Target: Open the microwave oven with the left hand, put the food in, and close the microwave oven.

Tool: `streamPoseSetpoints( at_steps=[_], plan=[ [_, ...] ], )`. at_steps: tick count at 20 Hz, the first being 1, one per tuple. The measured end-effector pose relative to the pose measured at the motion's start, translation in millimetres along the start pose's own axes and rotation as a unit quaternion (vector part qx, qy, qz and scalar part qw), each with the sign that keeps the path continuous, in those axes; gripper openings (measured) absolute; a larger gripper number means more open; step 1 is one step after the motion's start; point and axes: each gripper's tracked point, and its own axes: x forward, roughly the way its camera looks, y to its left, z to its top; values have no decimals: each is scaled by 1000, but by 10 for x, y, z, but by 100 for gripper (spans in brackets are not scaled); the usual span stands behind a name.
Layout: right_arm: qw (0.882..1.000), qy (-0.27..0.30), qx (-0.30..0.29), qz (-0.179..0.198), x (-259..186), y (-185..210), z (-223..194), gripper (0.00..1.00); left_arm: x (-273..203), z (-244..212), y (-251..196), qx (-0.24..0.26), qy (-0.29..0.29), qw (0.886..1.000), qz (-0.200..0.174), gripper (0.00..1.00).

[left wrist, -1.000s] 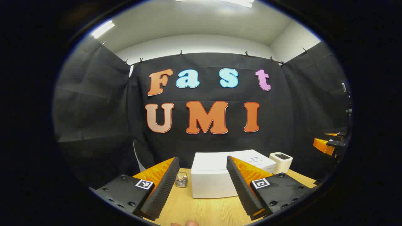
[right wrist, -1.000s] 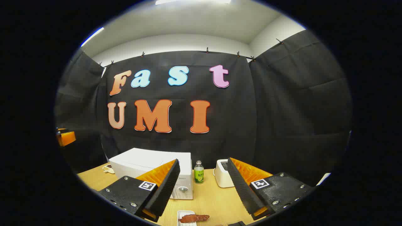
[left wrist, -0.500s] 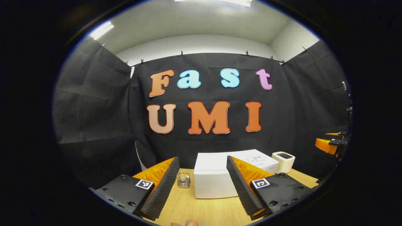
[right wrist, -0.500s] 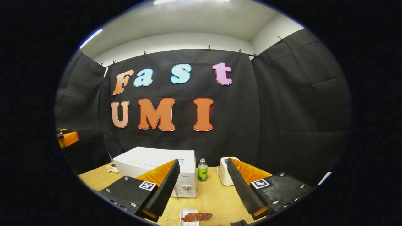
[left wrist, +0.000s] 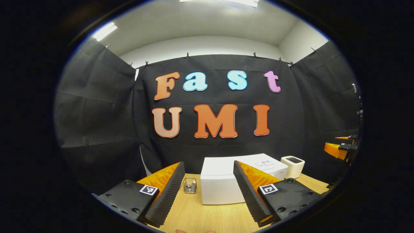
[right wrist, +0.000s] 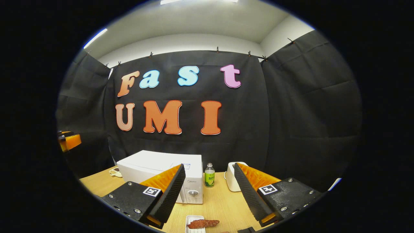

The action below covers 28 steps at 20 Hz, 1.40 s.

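The wooden table [left wrist: 194, 216] carries everything in the booth. The largest item on it is the white microwave oven [left wrist: 223, 184], door shut as far as can be judged, standing at about 12 o'clock from the left gripper [left wrist: 207, 194] and partly behind that gripper's right finger; its long axis runs across the table, side to side. In the right gripper view the oven sits at about 11 o'clock, its control panel and round knob facing forward. The left gripper's fingers stand wide apart and hold nothing; the right gripper [right wrist: 208, 194] is likewise spread wide and empty. The left gripper appears the nearer to the oven front, which suits the opening step, not yet begun. A white toaster [right wrist: 231, 176] stands to the oven's right, with a green-labelled bottle [right wrist: 209, 176] between the two. A small wire basket [left wrist: 189, 185] sits just left of the oven. The food, a reddish-brown piece on a small white tray [right wrist: 195, 224], lies at 6 o'clock beneath the right gripper, well short of the oven. Small print on the oven panel and the bottle label is too fine to read.
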Motion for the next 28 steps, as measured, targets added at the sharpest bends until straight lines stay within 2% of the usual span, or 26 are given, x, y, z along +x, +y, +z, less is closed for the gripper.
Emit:
streamPoseSetpoints(
  at_steps=[1, 2, 6, 10, 12, 15, 16, 17, 18, 19, 24, 25, 26, 27, 28],
  plan=[
    [1000, -1, 1, 1, -2, 5, -3, 94, 5, 0, -19, -2, -1, 1000, -4, 94],
    [1000, -1, 3, 1, -10, -1, 3, 94, 7, -15, -43, -4, -2, 1000, -6, 98],
    [1000, -3, 7, -1, -5, -42, -11, 94, 64, -89, -195, -5, -1, 1000, -21, 94],
    [1000, -7, 4, -4, -15, -99, -23, 94, 171, -220, -435, -10, -5, 999, -47, 100],
    [1000, -7, -4, -11, -5, -161, -29, 94, 239, -393, -545, -7, 12, 999, -49, 94],
    [1000, -7, 3, -13, 6, -219, -61, 94, 366, -573, -759, -4, 14, 998, -55, 94],
    [1000, -5, 6, -16, 5, -261, -79, 94, 431, -601, -876, -3, 5, 998, -65, 98],
    [1000, -3, 7, -19, 23, -300, -115, 94, 480, -662, -998, 0, -1, 997, -75, 94],
    [1000, -2, 7, -21, 34, -330, -138, 94, 541, -775, -1105, 3, -2, 997, -81, 100],
    [1000, -2, 8, -22, 44, -357, -155, 94, 600, -885, -1205, 6, 0, 996, -84, 95],
    [999, 20, 6, -28, 116, -522, -390, 94, 867, -1437, -1706, 13, 12, 996, -84, 98],
    [999, 24, 3, -32, 131, -562, -439, 94, 916, -1557, -1782, 16, 16, 996, -83, 94],
    [999, 26, 0, -35, 141, -597, -471, 94, 957, -1713, -1882, 19, 26, 996, -87, 98],
    [999, 26, -2, -38, 143, -645, -499, 94, 1003, -1867, -2005, 19, 36, 995, -95, 94],
    [999, 26, -1, -39, 142, -677, -520, 94, 1054, -1984, -2087, 17, 44, 994, -99, 98]
  ],
)
